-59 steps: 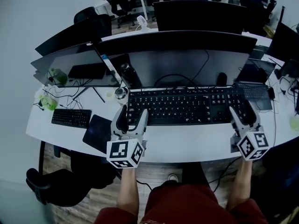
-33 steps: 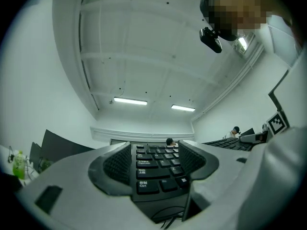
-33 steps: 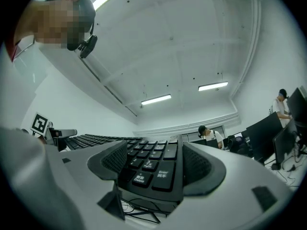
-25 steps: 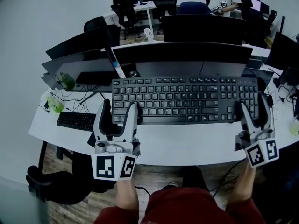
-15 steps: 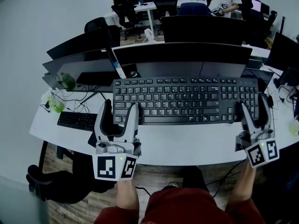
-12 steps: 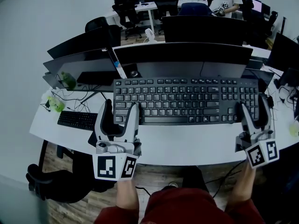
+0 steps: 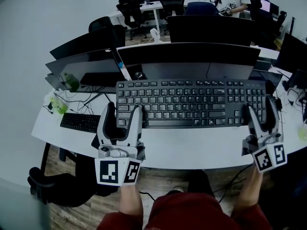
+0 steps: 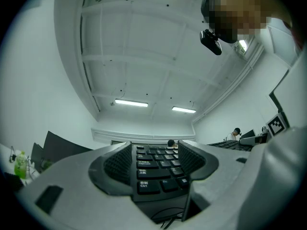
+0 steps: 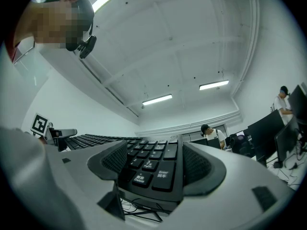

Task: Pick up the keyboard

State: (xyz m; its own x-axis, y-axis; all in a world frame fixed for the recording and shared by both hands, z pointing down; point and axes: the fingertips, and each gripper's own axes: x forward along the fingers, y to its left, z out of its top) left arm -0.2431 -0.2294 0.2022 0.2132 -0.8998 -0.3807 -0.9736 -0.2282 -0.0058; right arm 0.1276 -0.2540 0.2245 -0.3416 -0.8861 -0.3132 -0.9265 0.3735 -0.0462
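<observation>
A black full-size keyboard hangs level above the white desk, carried at both ends. My left gripper is shut on its left end: one finger lies past the end, the other over the keys. My right gripper is shut on the number-pad end. In the left gripper view the Ctrl and Shift keys of the keyboard sit between the ribbed pads of the left gripper. The right gripper view shows the Enter and Delete keys of the keyboard between the pads of the right gripper.
Dark monitors stand right behind the raised keyboard. A small black keyboard, loose cables and a green bottle lie on the desk at the left. A laptop sits at the right. An office chair base stands lower left.
The keyboard lay on the desk in the oldest frame and now hangs lifted toward the camera. Over the last second both grippers and the keyboard have held still.
</observation>
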